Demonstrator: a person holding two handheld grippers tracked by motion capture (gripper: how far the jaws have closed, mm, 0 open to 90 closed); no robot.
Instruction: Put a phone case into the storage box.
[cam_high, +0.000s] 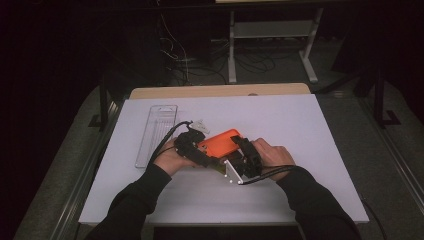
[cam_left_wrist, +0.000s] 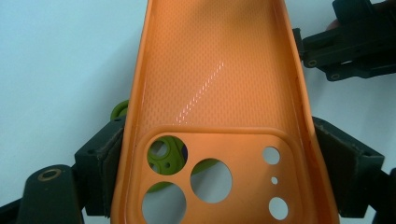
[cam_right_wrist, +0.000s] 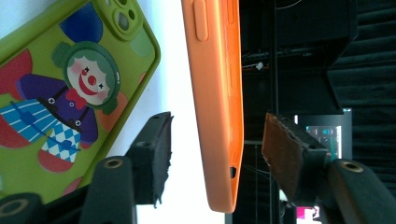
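Orange soft-plastic phone case with camera cut-outs (cam_left_wrist: 219, 107): held above the middle of the white table (cam_high: 310, 130), its long axis running away from the left gripper (cam_high: 200, 150), whose jaws press its two long sides at the camera end. Right gripper (cam_right_wrist: 215, 154): jaws apart, straddling the case's bottom end edge-on, neither pad touching; it appears the one placed to close next. Green phone case printed with a clown (cam_right_wrist: 70, 93): flat on the table just beneath. Clear plastic tray (cam_high: 156, 134): far left, well apart. Open table lies right and beyond.
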